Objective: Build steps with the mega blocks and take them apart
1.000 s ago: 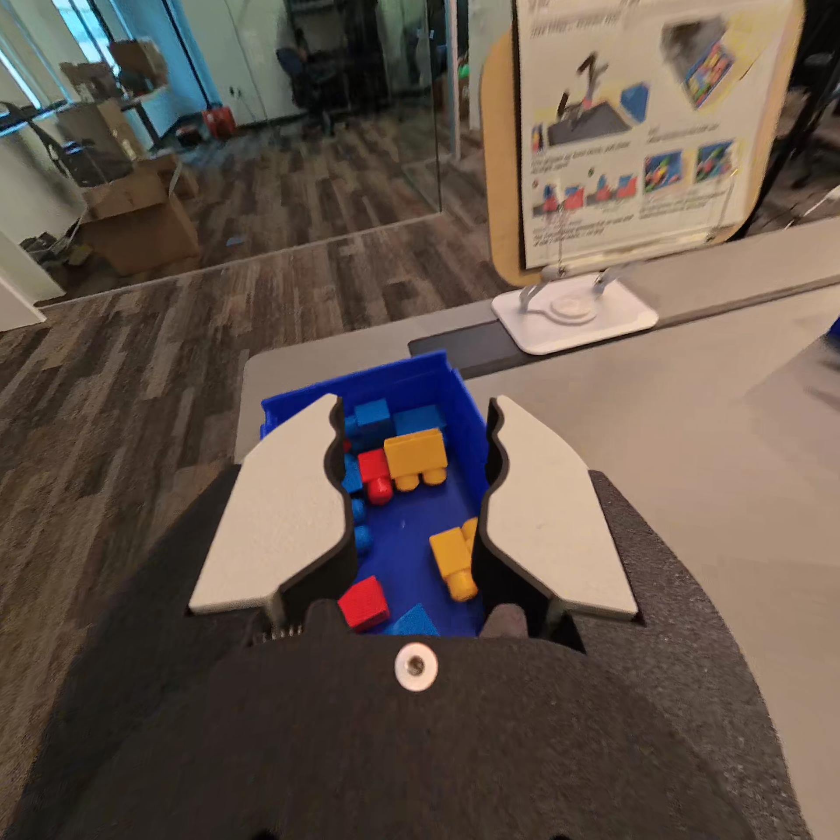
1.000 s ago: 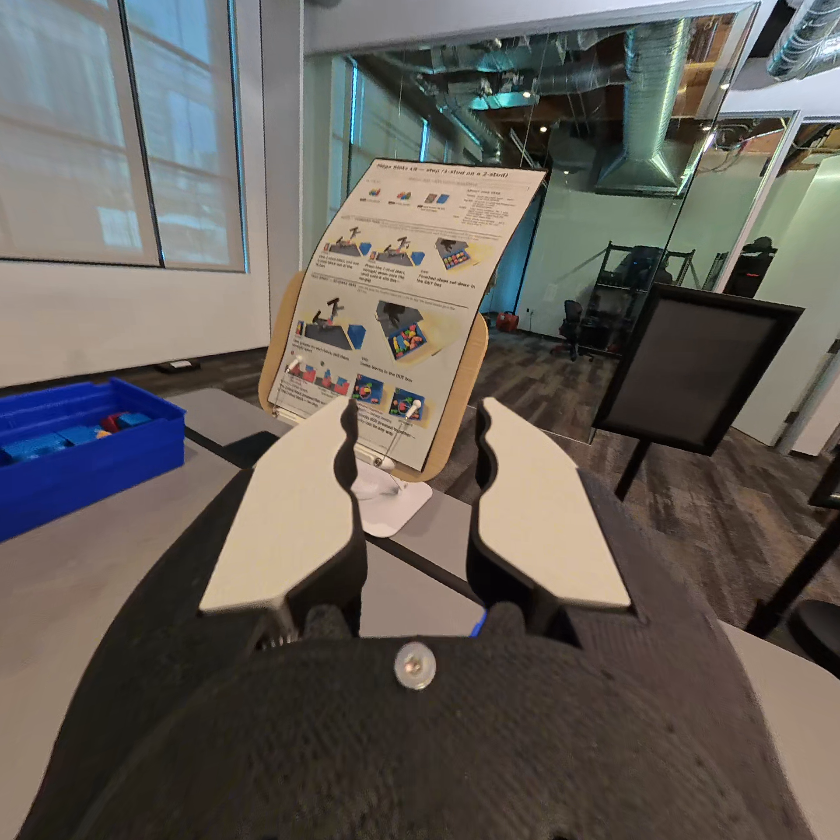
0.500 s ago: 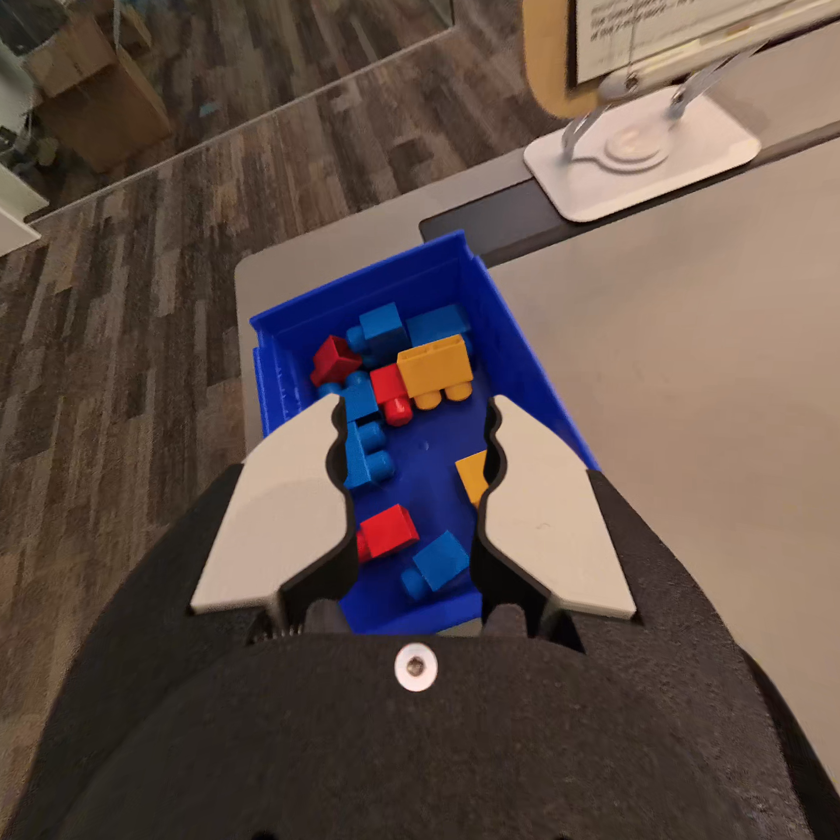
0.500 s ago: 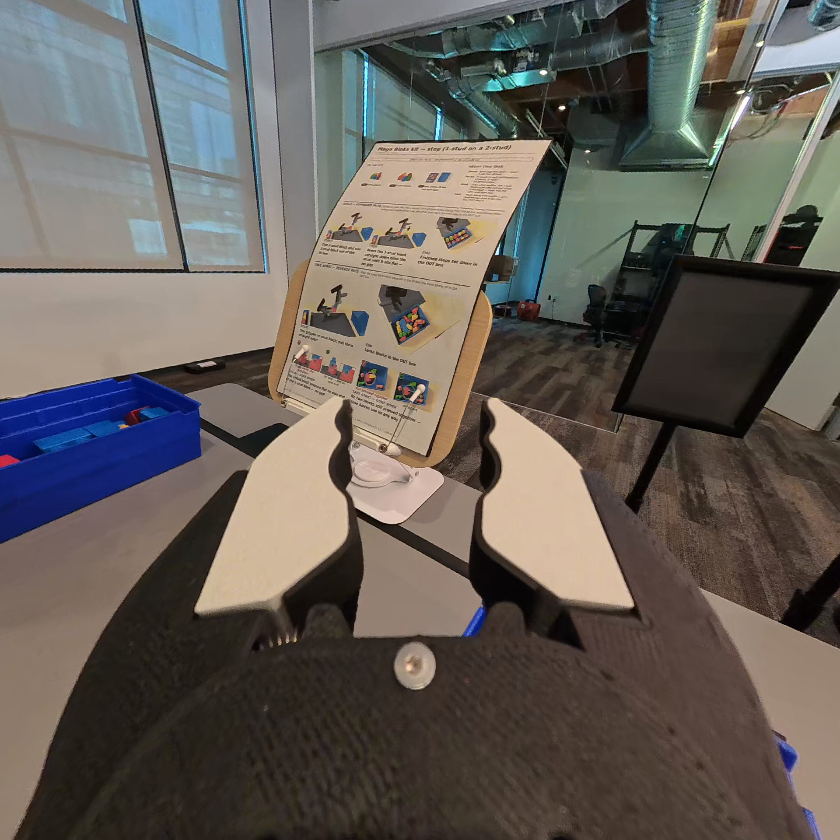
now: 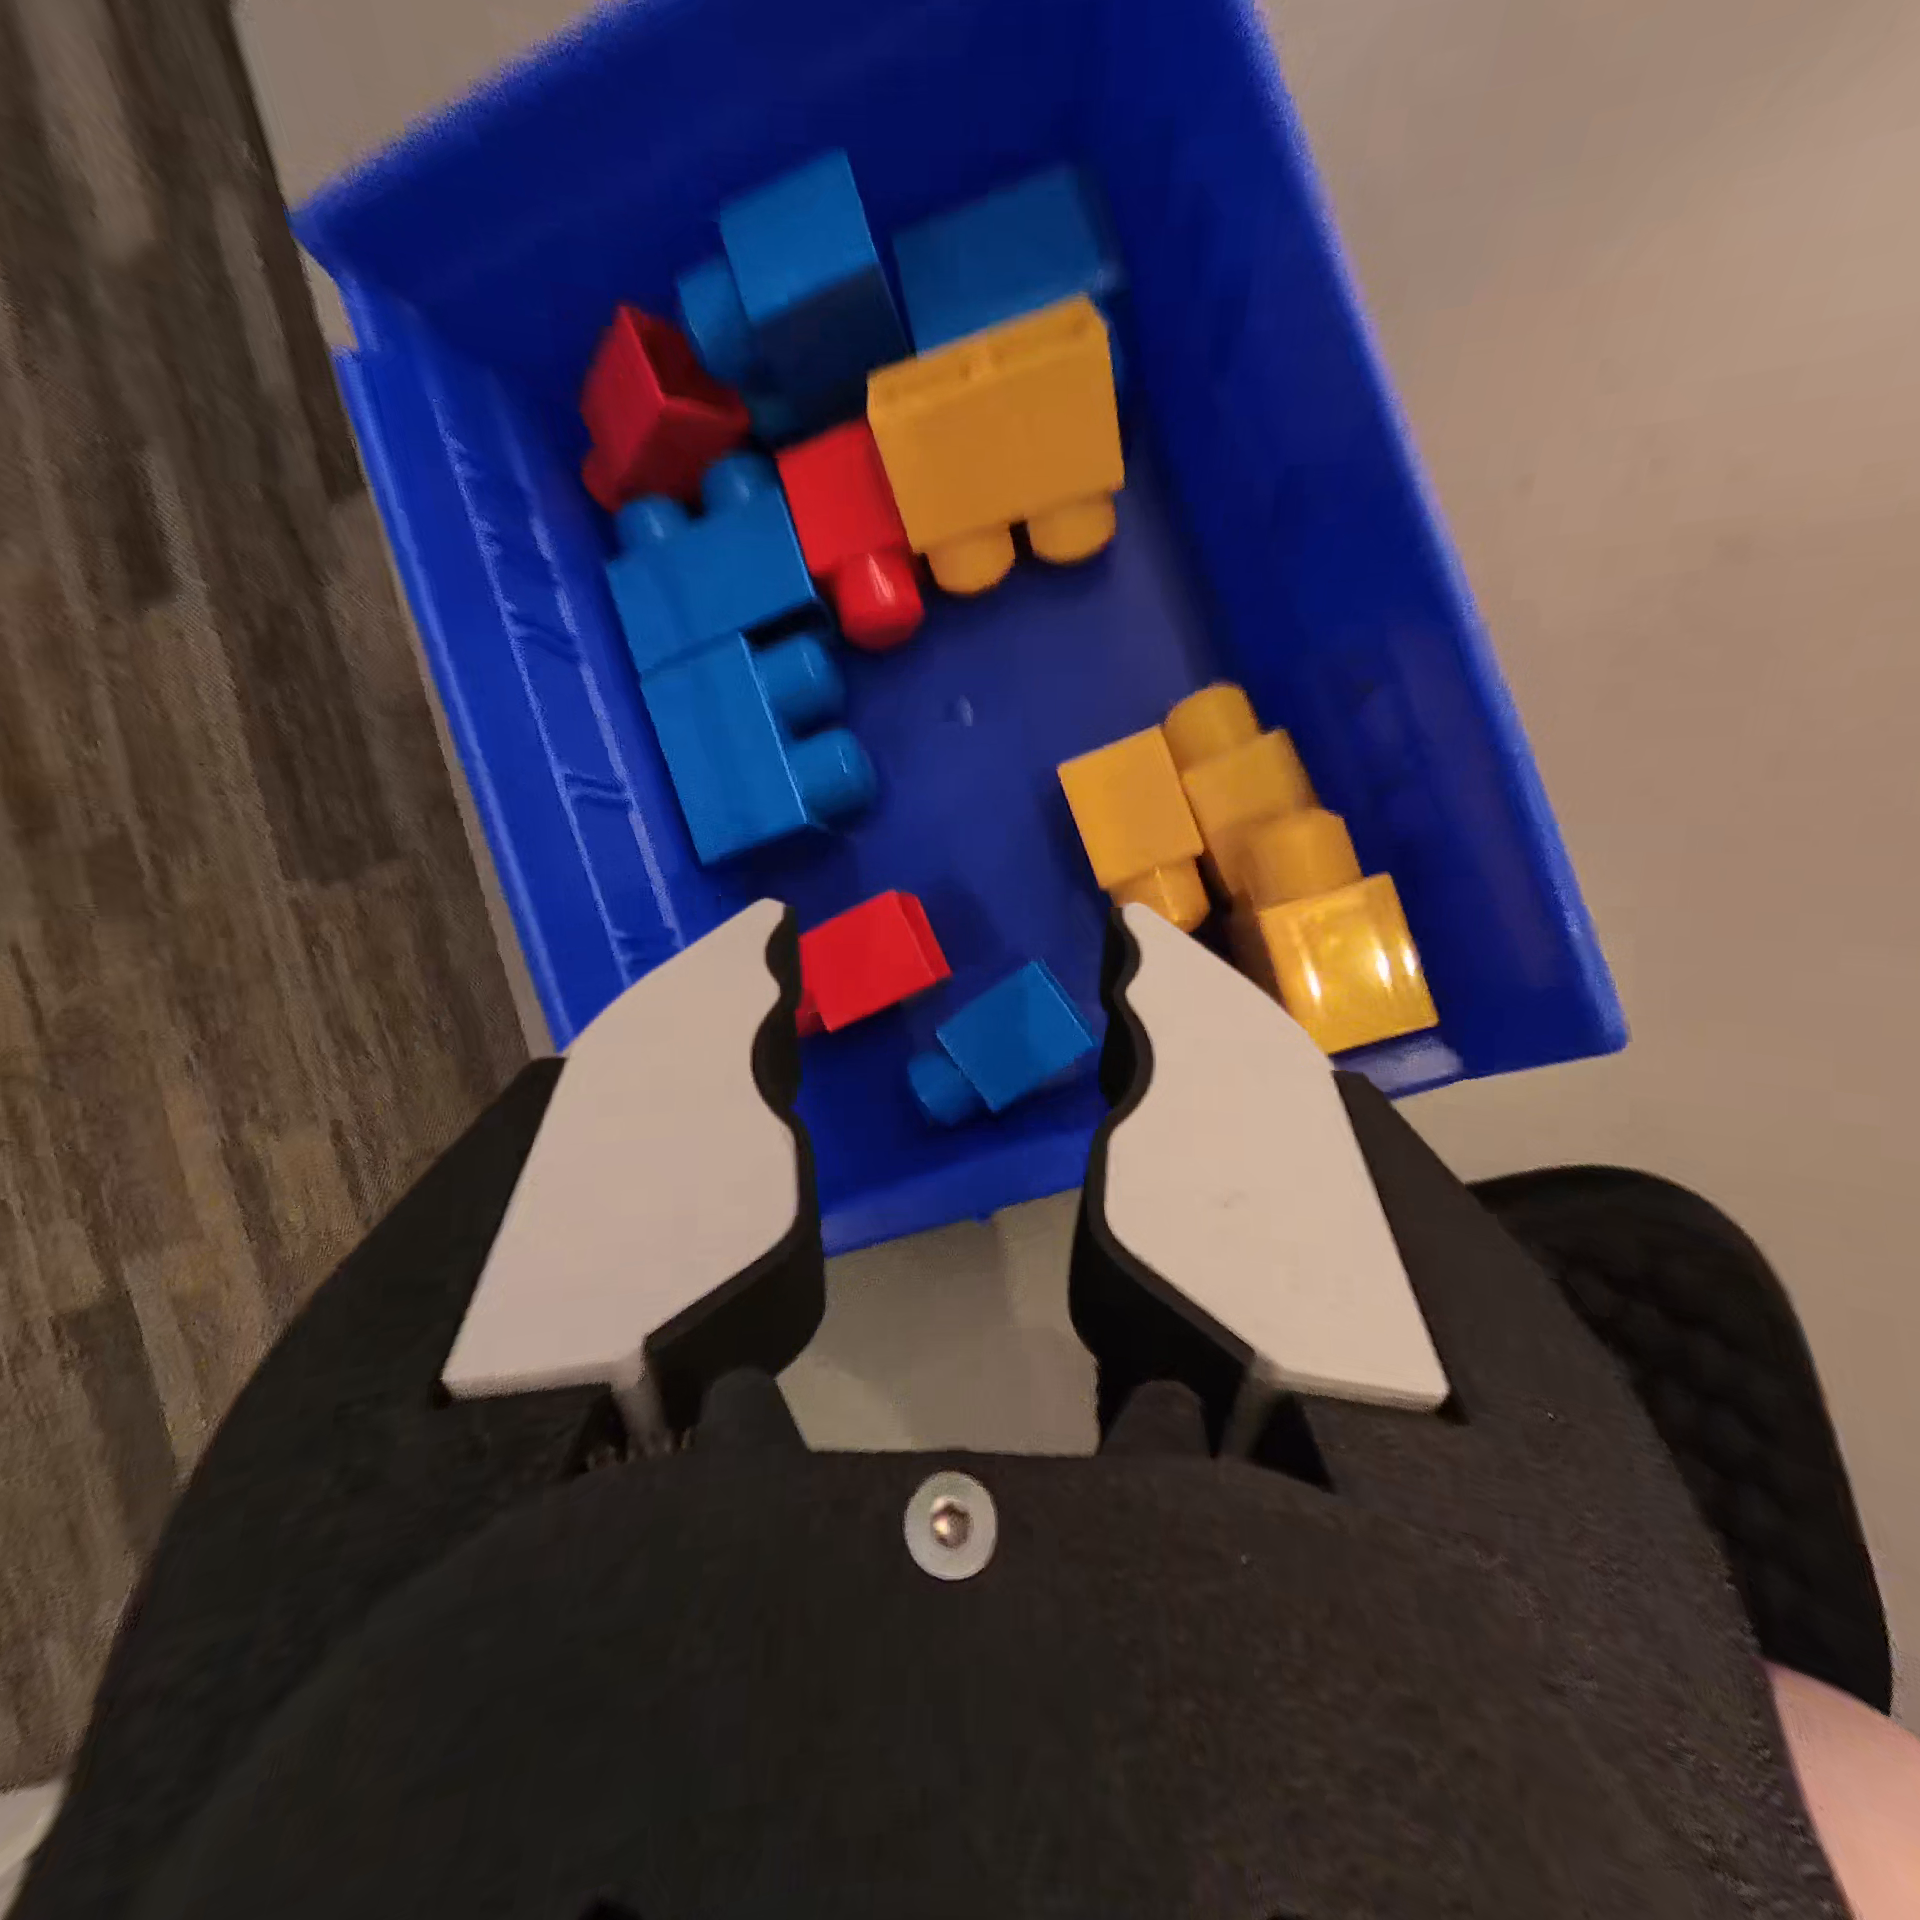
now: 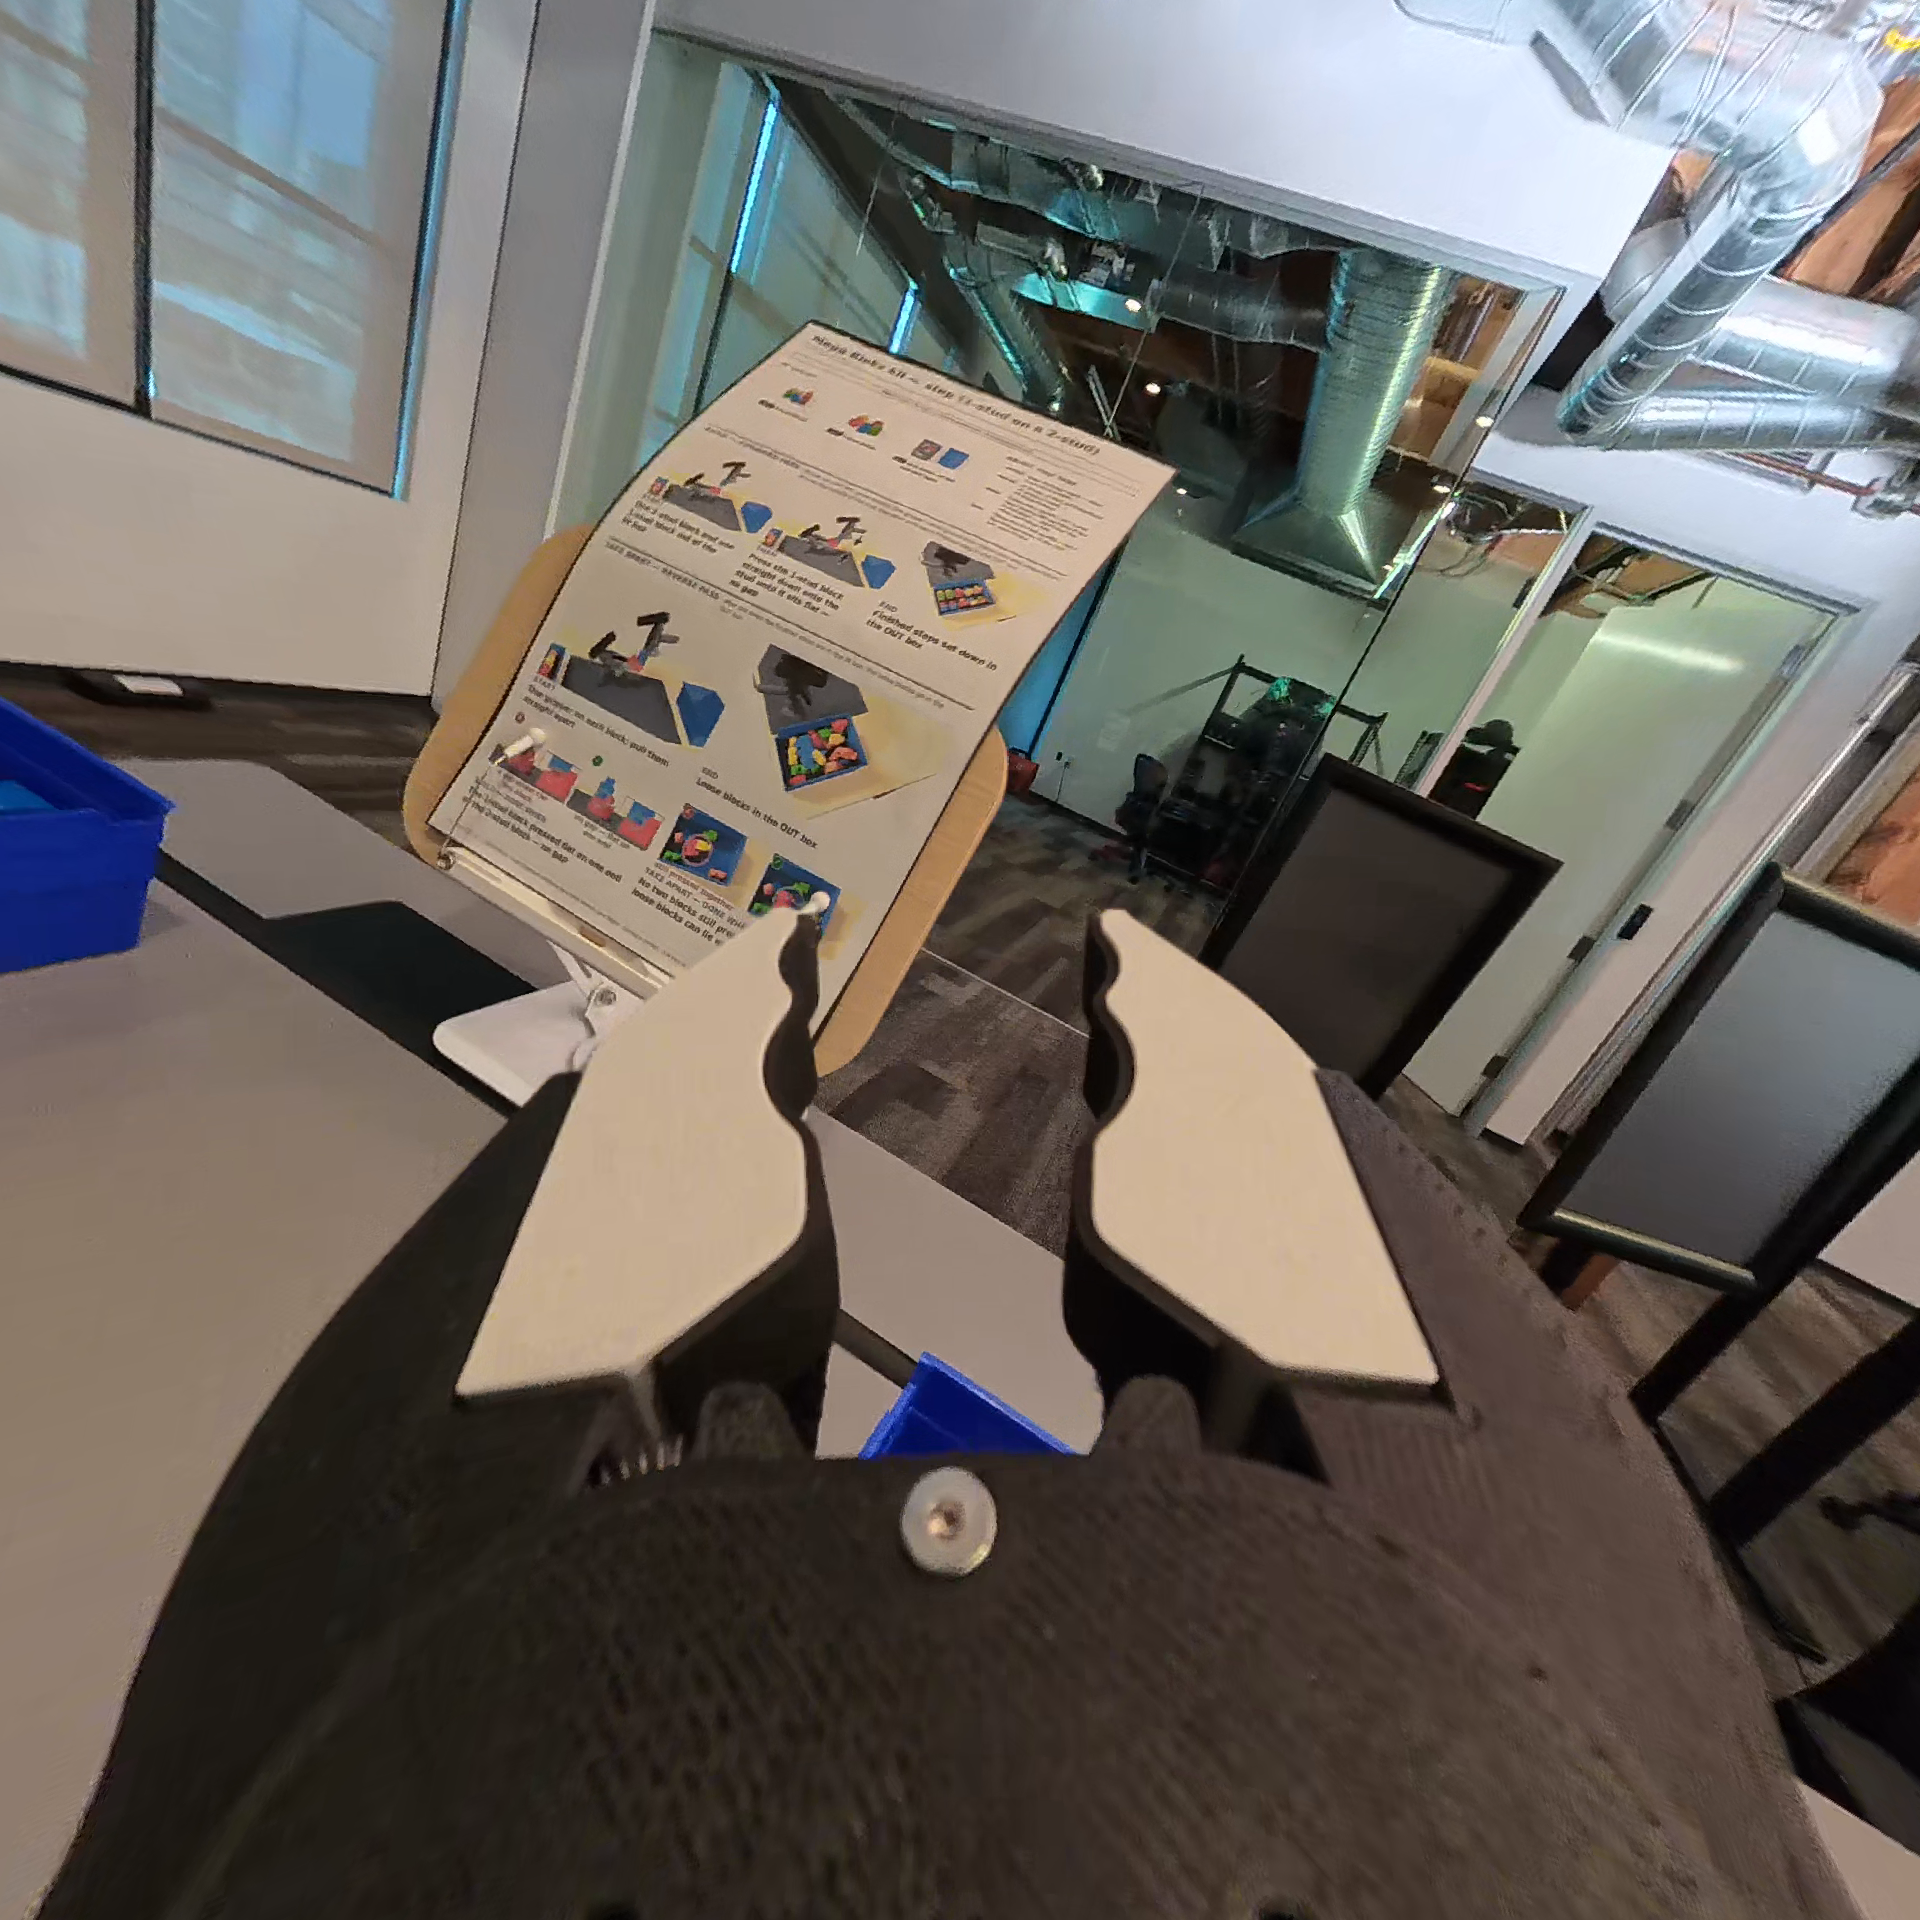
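Since the earlier frames, the left wrist camera has tipped down over the blue bin (image 5: 1340, 436), which now fills the upper part of the view and pushes the instruction stand out of sight. Left wrist view: left hand-held gripper (image 5: 951, 930), jaws wide and empty, above the near end of the bin, which rests on the grey worktop (image 5: 1662, 312). Between the fingertips lie a small red block (image 5: 868, 961) and a small blue block (image 5: 1003, 1029), apart from each other. Yellow blocks (image 5: 1247, 862) cluster at the right wall; a large yellow block (image 5: 997, 447), further blue blocks (image 5: 727, 665) and red blocks (image 5: 655, 405) crowd the far left part.

Right wrist view: right hand-held gripper (image 6: 940, 935), jaws wide and empty, raised over the worktop (image 6: 208, 1143) and aimed at the instruction sheet (image 6: 810, 665) on its wooden stand. One blue bin (image 6: 73, 831) shows at the left edge; a corner of another blue bin (image 6: 956, 1408) shows between the finger bases.
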Motion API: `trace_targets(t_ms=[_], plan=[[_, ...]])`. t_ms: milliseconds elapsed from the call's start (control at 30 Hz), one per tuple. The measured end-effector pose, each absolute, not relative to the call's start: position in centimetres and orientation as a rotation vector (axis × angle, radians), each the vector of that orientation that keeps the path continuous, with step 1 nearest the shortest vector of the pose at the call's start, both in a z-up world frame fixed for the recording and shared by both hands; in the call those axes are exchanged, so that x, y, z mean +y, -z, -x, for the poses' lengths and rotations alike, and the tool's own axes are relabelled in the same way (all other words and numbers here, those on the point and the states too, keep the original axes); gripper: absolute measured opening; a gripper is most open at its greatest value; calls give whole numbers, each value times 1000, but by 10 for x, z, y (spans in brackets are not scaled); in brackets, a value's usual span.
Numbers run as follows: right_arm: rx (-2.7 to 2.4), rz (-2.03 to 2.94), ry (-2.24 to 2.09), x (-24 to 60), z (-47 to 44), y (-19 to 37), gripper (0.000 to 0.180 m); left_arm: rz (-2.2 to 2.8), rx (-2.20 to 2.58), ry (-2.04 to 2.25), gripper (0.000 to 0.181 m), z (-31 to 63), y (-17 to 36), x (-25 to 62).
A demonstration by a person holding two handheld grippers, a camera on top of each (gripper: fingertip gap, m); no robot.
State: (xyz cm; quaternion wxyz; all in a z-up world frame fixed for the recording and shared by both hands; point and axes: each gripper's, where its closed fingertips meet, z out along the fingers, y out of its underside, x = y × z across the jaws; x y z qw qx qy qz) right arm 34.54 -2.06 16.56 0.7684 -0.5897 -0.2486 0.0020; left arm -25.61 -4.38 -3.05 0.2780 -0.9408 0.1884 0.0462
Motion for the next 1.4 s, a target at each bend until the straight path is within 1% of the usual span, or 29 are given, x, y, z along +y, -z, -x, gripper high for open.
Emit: trace_targets(t_ms=[67, 133, 200, 300, 400, 500, 733, 900, 1100, 1300, 1400], plan=[[-565, 1303, 0, -17, -340, -160, 49, 2584, 525, -160, 60, 261, 44, -44], [-590, 1332, -2, -13, -335, -152, 50, 2632, 527, -137, 59, 261, 57, -42], [-612, 1357, 6, -9, -332, -145, 50, 2668, 515, -73, 61, 257, 67, -38], [-642, 1383, 23, -5, -329, -138, 50, 2673, 549, 9, 60, 250, 81, -29], [-656, 1400, 30, -3, -327, -133, 50, 2710, 540, 92, 66, 242, 97, -22], [-661, 1420, 33, 1, -326, -128, 50, 2730, 516, 210, 68, 227, 107, -15], [-683, 1444, 83, 6, -326, -121, 50, 2834, 506, 158, 66, 220, 125, -11], [-706, 1458, 125, 8, -326, -116, 50, 2891, 425, 144, 58, 213, 126, -10], [-748, 1462, 178, 8, -323, -112, 50, 2925, 355, 129, 54, 224, 125, -18], [-767, 1469, 220, 10, -322, -109, 50, 2930, 380, 232, 52, 223, 128, -26], [-772, 1471, 225, 11, -322, -108, 50, 2919, 383, 171, 55, 231, 127, -23]])
